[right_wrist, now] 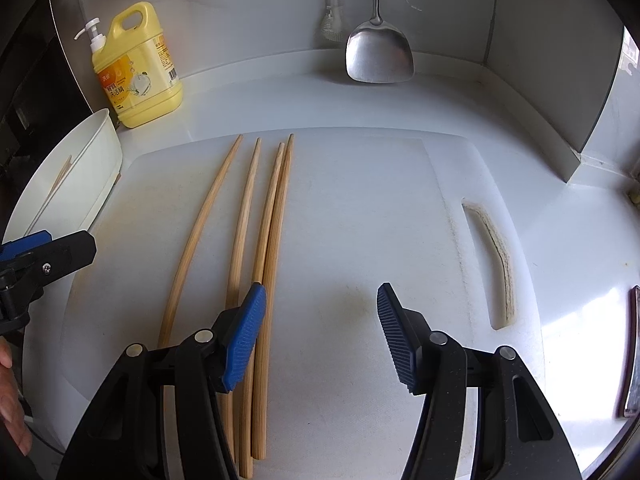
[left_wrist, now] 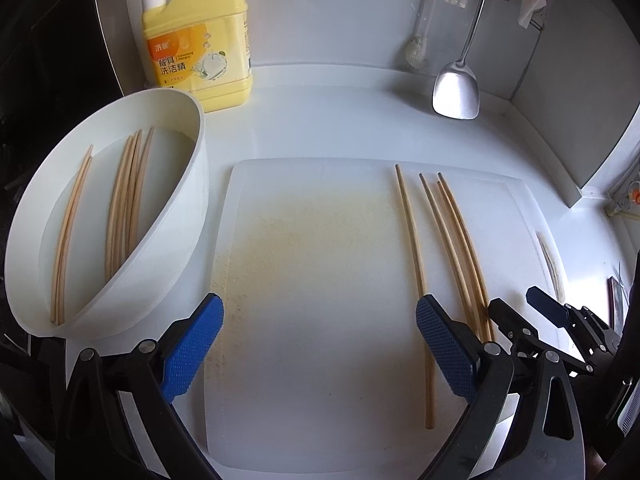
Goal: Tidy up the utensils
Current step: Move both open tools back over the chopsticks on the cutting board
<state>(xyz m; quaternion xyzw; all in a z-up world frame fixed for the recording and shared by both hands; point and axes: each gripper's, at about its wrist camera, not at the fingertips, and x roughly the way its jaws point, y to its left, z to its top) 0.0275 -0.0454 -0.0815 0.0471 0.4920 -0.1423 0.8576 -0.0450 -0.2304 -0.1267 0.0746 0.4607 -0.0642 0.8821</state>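
Right gripper point(right_wrist: 322, 332) wide open, empty, beside four chopsticks point(right_wrist: 276, 240) on cutting board point(right_wrist: 360, 200); left gripper point(left_wrist: 320, 344) likewise. Next: shift left, pinch one, carry to tub point(left_wrist: 192, 184).

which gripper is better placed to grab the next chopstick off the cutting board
Right. The right gripper hangs open with one finger already beside the chopsticks; the left gripper is open over bare cutting board.
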